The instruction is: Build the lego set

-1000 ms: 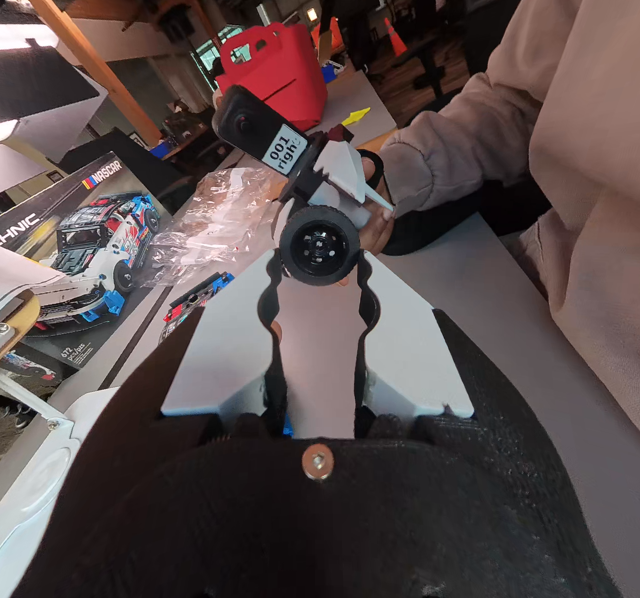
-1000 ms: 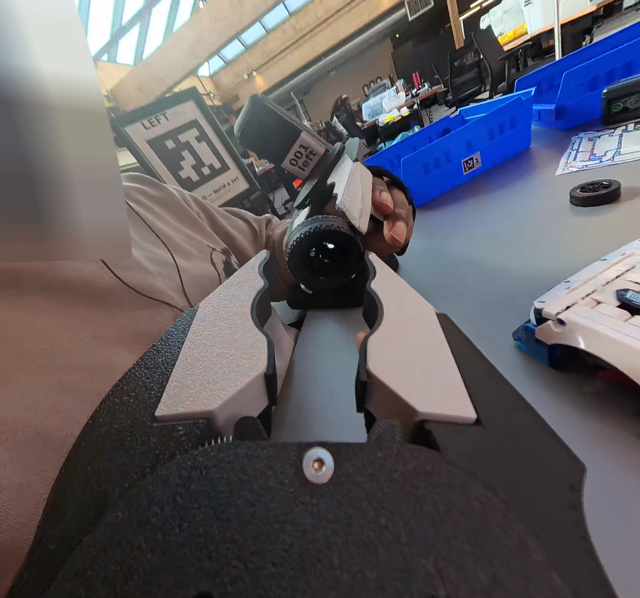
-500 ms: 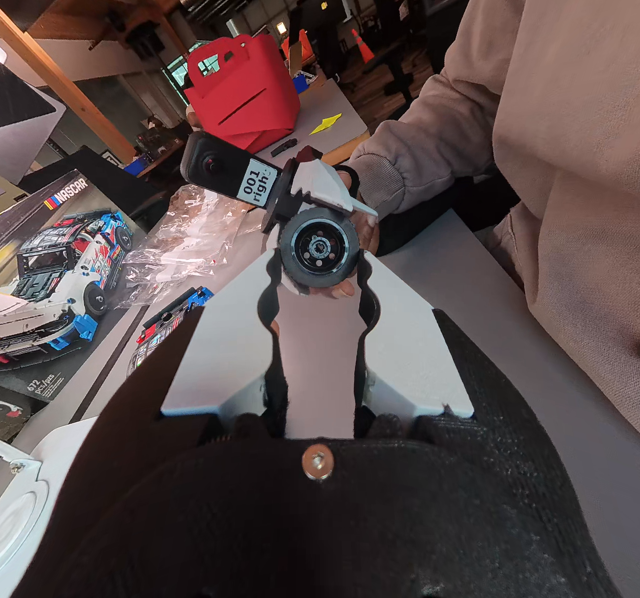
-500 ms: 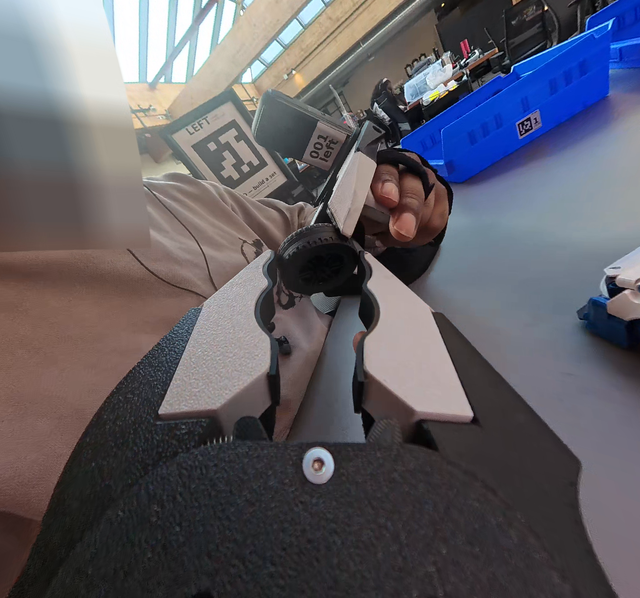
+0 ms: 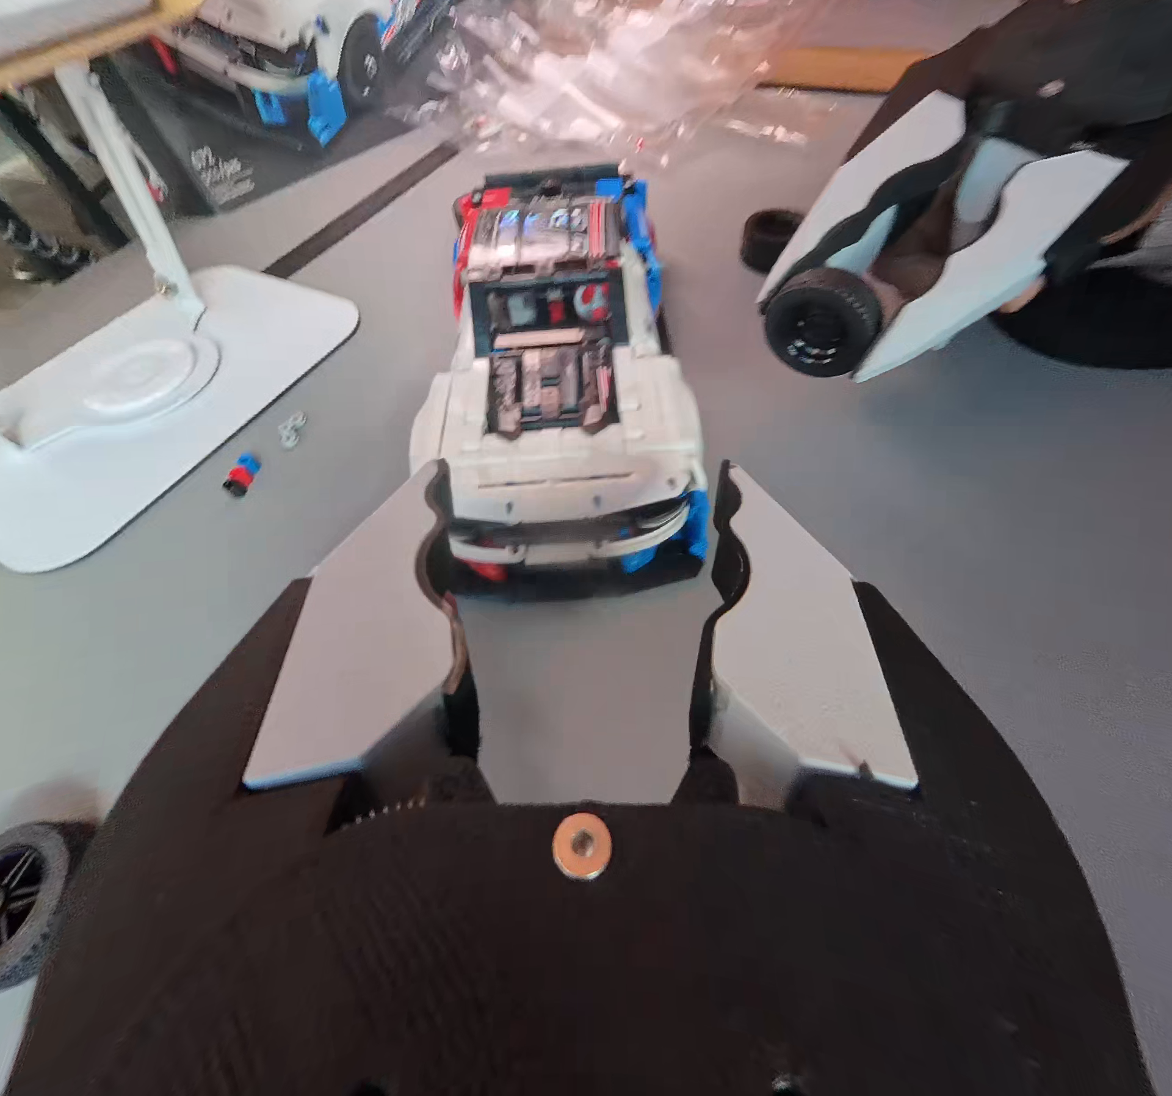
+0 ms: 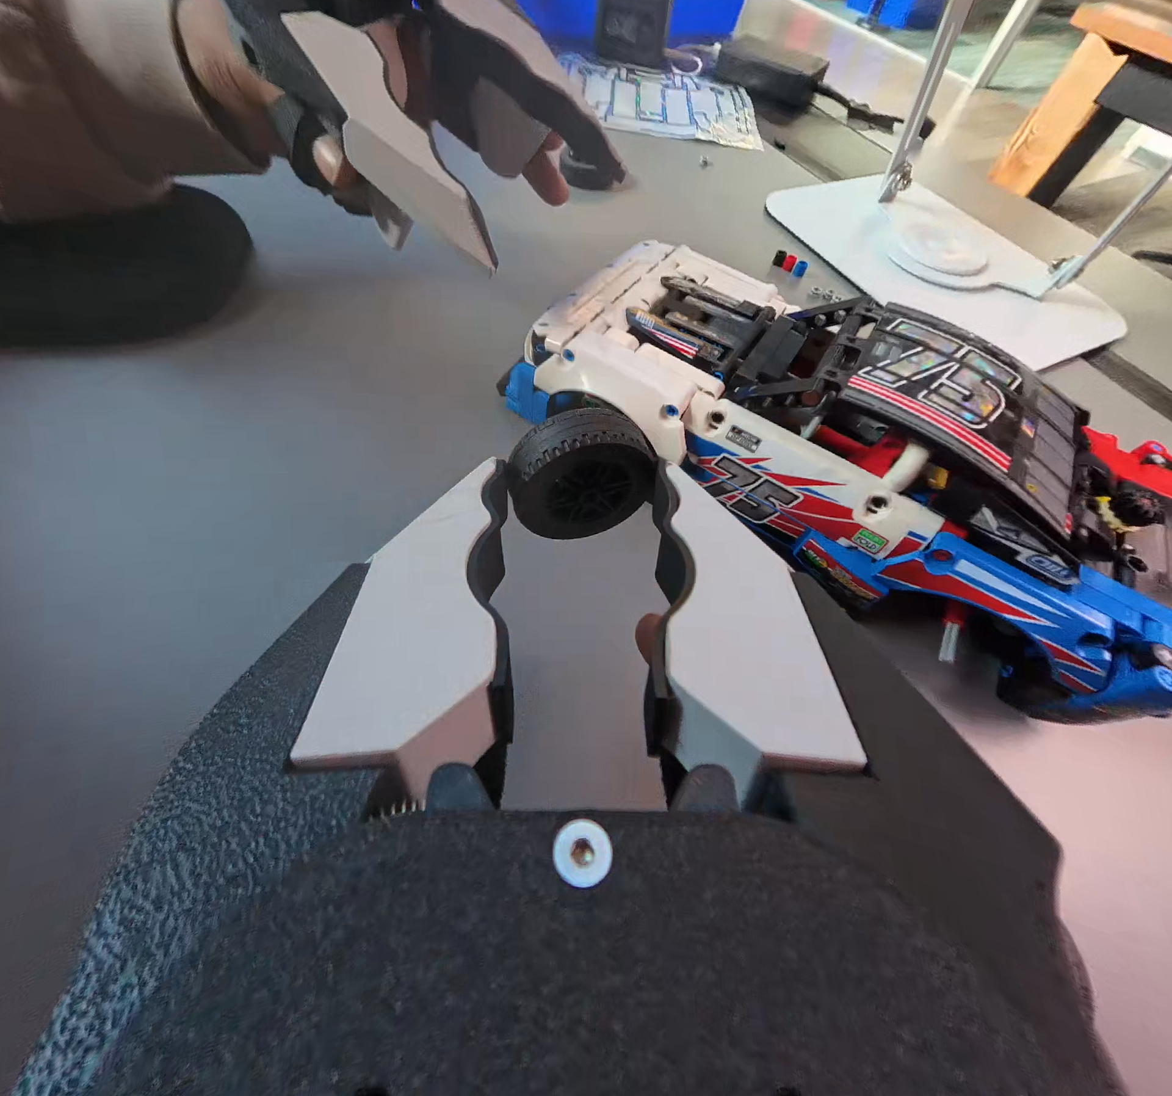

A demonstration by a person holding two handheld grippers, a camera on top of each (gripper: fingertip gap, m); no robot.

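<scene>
Grippers parted: left gripper (image 5: pixel 580 532) released, right gripper (image 6: pixel 580 498) alone grasping wheel (image 6: pixel 580 475); axle hidden.

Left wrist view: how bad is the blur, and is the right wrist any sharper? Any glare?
Left wrist view: motion blur smears the lego car and plastic bags; its own open left hand-held gripper stays crisp. Right wrist view: car and held wheel sharp, the far hand-held gripper and sleeve blurred; iridescent glare on the roof sticker. Both show fisheye bending.
</scene>
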